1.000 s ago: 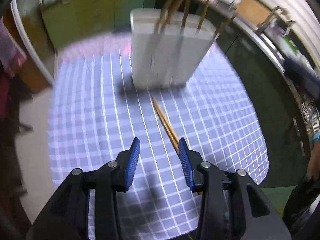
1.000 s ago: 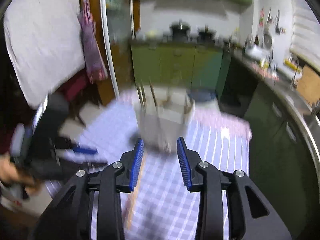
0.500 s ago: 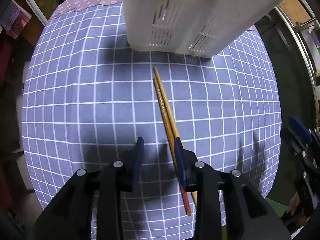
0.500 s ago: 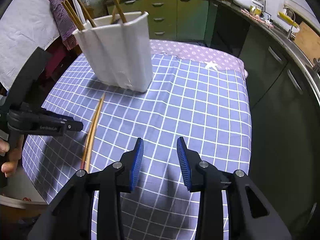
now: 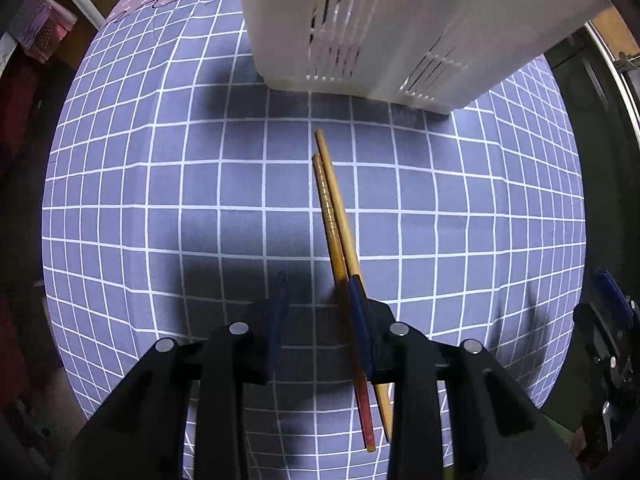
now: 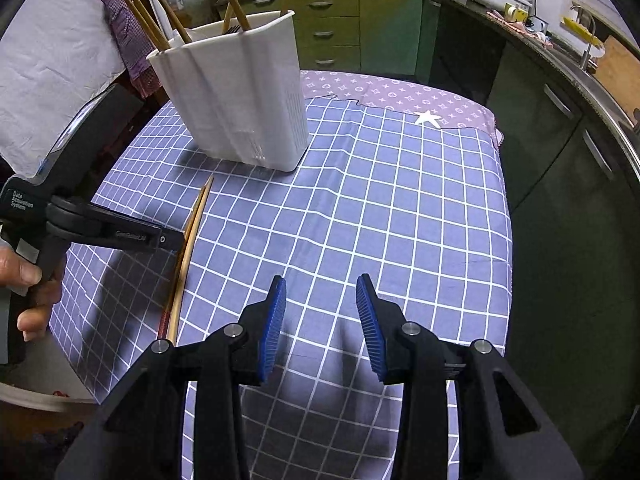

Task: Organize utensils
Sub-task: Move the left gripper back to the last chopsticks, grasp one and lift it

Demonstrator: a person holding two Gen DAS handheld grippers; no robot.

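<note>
Lower now than half a second ago, the left gripper [image 5: 316, 284] has closed in on the chopsticks [image 5: 334, 220], and the white holder [image 5: 400, 20] looms larger at the top of its view. Its jaws are apart and grasp nothing; the right-hand finger overlaps the pair, which passes beneath it and out past its base, though whether it touches the sticks cannot be told. The right gripper [image 6: 320, 304] hangs well apart from them over bare cloth, jaws spread wide, nothing between them.

A checked tablecloth [image 6: 400, 208] covers the table: bluish-purple squares ruled by thin white lines, lying mostly flat with faint creases. At the far edge a lilac cloth [image 6: 400, 92] printed with small white motifs shows from under it. Green cabinets [image 6: 360, 28] with metal handles line the back wall, and a dark counter with a sink runs along the right side. A white sheet hangs at the left.

Both chopsticks are slim, round wood, one pale, one darker with a reddish end, lying side by side and touching, tips pointing at the holder just beyond. That holder is smooth white plastic with a wavy wall and narrow slits near the base; several more wooden sticks [image 6: 168, 28] lean out of its top.
</note>
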